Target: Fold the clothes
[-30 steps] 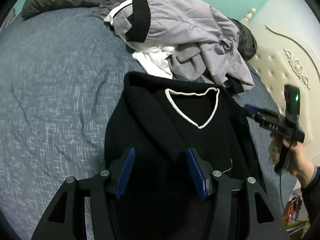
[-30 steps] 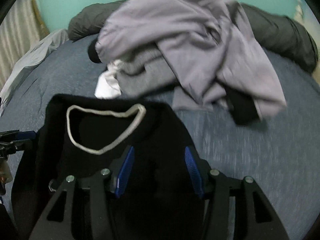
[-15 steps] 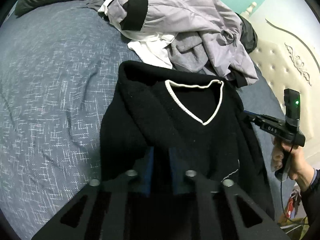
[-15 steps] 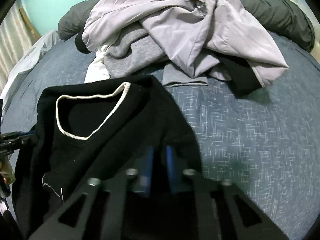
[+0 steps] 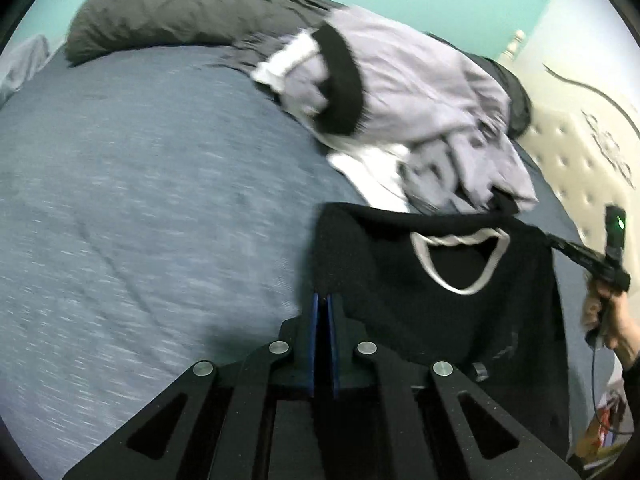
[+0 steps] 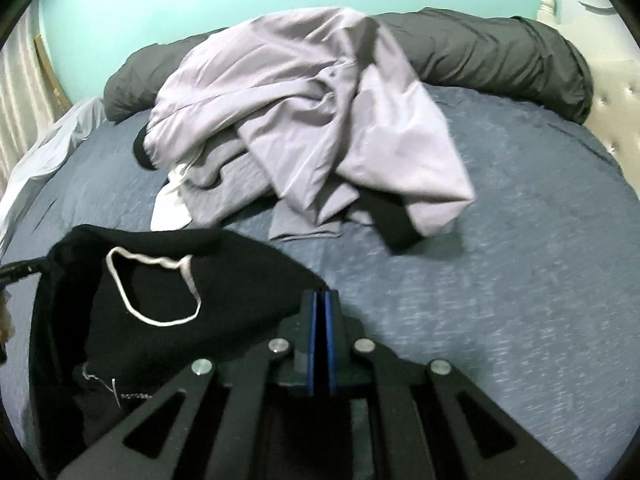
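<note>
Left gripper (image 5: pixel 323 300) and right gripper (image 6: pixel 320 298) each pinch a side edge of the black sweater (image 5: pixel 440 300), lifting it just above the blue bed (image 5: pixel 140 200) beside the unfolded pile (image 6: pixel 304 120), and next comes laying it flat, evenly.

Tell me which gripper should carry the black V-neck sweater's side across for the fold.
Probably right: the right gripper pinches the black V-neck sweater beside open blue bedspread, its fold target. The left gripper is also shut on its side.
</note>
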{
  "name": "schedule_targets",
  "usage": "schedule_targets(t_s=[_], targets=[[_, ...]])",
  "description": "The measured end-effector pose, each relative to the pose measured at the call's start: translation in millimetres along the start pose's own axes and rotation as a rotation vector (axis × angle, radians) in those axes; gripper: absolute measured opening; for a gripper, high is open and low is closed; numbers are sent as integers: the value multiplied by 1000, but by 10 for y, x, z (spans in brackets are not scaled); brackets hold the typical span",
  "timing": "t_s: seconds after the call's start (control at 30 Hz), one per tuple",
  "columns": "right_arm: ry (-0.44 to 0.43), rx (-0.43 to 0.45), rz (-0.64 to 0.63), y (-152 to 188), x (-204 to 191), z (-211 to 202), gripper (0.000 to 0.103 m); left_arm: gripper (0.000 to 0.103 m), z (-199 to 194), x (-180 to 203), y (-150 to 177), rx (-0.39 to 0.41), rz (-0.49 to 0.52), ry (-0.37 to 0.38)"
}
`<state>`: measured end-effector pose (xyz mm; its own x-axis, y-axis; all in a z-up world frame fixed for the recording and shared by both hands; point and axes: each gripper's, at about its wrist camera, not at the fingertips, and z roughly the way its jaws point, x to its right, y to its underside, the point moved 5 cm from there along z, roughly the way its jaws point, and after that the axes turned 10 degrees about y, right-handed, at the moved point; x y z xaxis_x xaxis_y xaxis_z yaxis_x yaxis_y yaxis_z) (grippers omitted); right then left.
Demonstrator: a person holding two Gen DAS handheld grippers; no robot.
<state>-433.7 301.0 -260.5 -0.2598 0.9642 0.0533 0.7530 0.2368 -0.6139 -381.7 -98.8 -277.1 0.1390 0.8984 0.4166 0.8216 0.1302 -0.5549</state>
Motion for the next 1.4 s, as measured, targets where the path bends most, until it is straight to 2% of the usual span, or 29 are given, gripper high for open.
schedule_targets(t_s=[0.1, 0.17, 0.27, 0.3, 0.37, 0.43, 0.47, 0.5, 0.53, 0.57, 0.63, 0.7, 0.83, 1.03, 1.1, 1.17, 1.2, 1.23, 1.33, 1.4], targets=[[36, -13, -3, -60, 67, 75, 4, 5, -5, -232, -132, -18, -9, -49], [61, -57, 7, -52, 92, 220, 4, 3, 107, -350, -171, -59, -9, -95], [122, -154, -47, 38, 10, 483, 5, 4, 230, -451, -214, -95, -8, -139], [135, -125, -44, 8, -4, 444, 7, 5, 256, -457, -231, -101, -6, -146], [160, -65, -37, -52, -33, 365, 8, 5, 191, -402, -296, -60, -10, -138], [91, 7, -3, -122, -96, 214, 14, 5, 149, -241, -343, -26, 15, -105], [26, 34, -9, -118, -188, 158, 21, 5, 175, -128, -350, -23, 36, -86], [0, 30, -37, -95, -298, 159, 28, 5, 225, -3, -349, -26, 61, -68], [-25, 26, -66, -72, -408, 162, 29, 7, 296, 129, -344, -37, 84, -47], [-45, 11, -108, -50, -524, 193, 29, 10, 378, 264, -336, -54, 106, -26], [-62, -18, -175, 2, -734, 279, 31, 32, 539, 518, -317, -85, 148, 10], [-74, -26, -210, 45, -886, 347, 35, 41, 709, 713, -267, -113, 179, 27], [-77, -55, -215, 74, -1009, 540, 36, 41, 1048, 822, -208, -151, 183, 18], [-49, -95, -244, 111, -1078, 751, 35, 41, 1278, 843, -178, -150, 173, 11], [-53, -99, -263, 149, -1100, 778, 22, 41, 1323, 847, -187, -148, 177, 7], [-53, -86, -265, 174, -1094, 771, 18, 41, 1364, 829, -203, -153, 172, 10], [-60, -76, -253, 173, -1077, 753, 13, 34, 1375, 828, -208, -156, 173, 12], [-65, -65, -244, 161, -1065, 727, 11, 16, 1383, 834, -209, -158, 178, 15], [-80, -28, -228, 112, -1041, 639, 8, 11, 1383, 863, -215, -157, 196, 24], [-97, 2, -215, 39, -1027, 542, 8, 10, 1278, 920, -245, -125, 214, 31]])
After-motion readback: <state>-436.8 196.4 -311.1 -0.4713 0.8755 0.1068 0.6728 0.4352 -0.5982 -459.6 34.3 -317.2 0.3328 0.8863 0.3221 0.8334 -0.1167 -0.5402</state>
